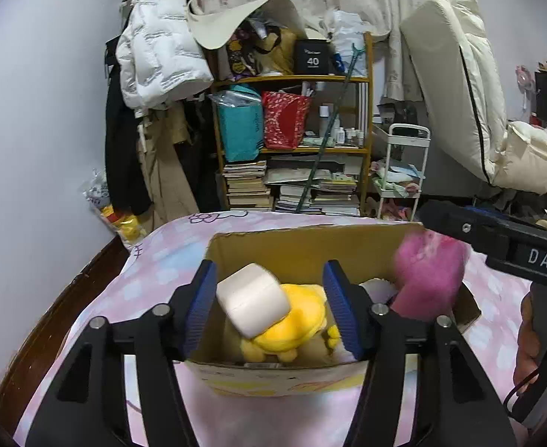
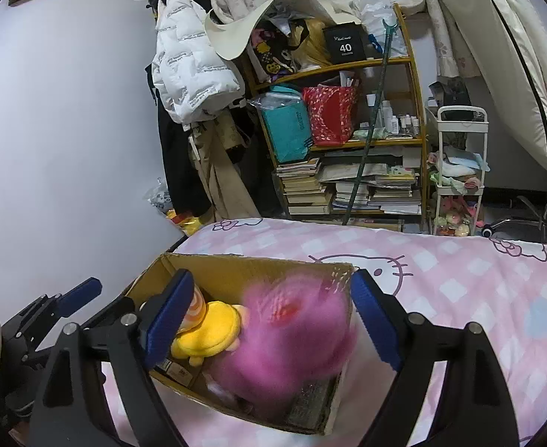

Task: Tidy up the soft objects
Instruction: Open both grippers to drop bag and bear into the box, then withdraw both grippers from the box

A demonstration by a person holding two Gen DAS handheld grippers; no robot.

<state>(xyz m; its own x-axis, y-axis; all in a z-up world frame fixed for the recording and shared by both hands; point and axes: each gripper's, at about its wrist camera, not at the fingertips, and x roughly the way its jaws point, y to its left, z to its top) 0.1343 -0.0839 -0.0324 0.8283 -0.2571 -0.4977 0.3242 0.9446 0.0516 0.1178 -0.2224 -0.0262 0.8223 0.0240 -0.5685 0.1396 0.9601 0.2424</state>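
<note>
- Left wrist view looked down along the left tool [image 1: 271, 307], whose blue-padded jaws stood wide apart with nothing pinched between them.
- Below it sat an open cardboard box [image 1: 303, 244] on a bed with a pink Hello Kitty sheet [image 1: 154, 275].
- Between the jaws, but touching neither, a cream-white soft block [image 1: 251, 300] hung blurred over a yellow plush toy [image 1: 292, 320] lying in the box; it looked released and falling.
- Right wrist view showed the right tool [image 2: 271, 320] with its jaws also spread wide, gripping nothing.
- A pink fluffy plush [image 2: 292, 335] sat blurred between those jaws at the box's right end, apparently dropping in.
- Judging from this, the step in hand was letting both soft items go into the box.
- Doing it well would mean keeping both tools spread and lifting them straight up, clear of the cardboard walls, so no pad snags the fur or tips the box.
- The pink plush looked bulky enough to perch on the rim, so a gentle push down may be needed.
- Readable writing: "DAS" in white letters on the right tool's body in the left wrist view.
- A black box [image 1: 312, 57] on the bookshelf [image 1: 292, 79] showed "40"; smaller print on it was too small to read.
</note>
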